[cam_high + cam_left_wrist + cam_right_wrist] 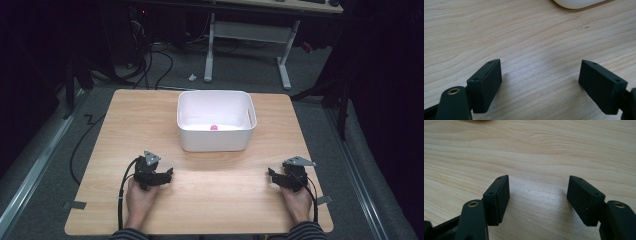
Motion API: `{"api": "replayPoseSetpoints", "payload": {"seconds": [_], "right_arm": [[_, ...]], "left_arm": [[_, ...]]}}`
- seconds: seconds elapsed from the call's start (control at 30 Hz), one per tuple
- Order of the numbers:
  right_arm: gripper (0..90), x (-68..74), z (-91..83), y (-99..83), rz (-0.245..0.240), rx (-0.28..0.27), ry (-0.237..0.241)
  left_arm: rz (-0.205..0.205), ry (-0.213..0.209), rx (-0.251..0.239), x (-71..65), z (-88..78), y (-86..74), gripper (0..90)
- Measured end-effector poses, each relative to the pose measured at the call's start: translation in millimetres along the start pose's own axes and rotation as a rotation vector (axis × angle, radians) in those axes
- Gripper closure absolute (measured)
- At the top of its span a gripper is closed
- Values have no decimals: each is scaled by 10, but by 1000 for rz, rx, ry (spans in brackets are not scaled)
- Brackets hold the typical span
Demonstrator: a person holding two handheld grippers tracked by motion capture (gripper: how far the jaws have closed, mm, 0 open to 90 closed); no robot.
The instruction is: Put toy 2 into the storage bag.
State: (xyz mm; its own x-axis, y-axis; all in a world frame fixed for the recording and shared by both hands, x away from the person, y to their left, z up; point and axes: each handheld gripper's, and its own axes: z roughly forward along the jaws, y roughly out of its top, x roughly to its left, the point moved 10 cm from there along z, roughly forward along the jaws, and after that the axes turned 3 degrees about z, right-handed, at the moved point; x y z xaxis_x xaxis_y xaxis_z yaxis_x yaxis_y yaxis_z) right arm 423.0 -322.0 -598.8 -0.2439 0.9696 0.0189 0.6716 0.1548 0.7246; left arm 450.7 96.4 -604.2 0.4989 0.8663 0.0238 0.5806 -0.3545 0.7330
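Both grippers parked apart, nothing held.
The left gripper point(169, 174) and right gripper point(271, 174) are spread wide over the table point(220, 200); the pink ball point(213, 127) in the tub point(216, 145) could be knocked away by a hurried reach.

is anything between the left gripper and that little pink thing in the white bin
Yes: the white bin's near wall. The pink object lies on the bin floor just behind that wall, so the left gripper, open on the wooden table, would have to go over the rim and down. The table stretch up to the bin looks bare.
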Motion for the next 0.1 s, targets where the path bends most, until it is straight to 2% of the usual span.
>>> {"api": "replayPoseSetpoints", "payload": {"seconds": [0.1], "right_arm": [[339, -4, 2, 1, 1, 0, -1]], "left_arm": [[0, 0, -1, 0, 0, 1, 189]]}}
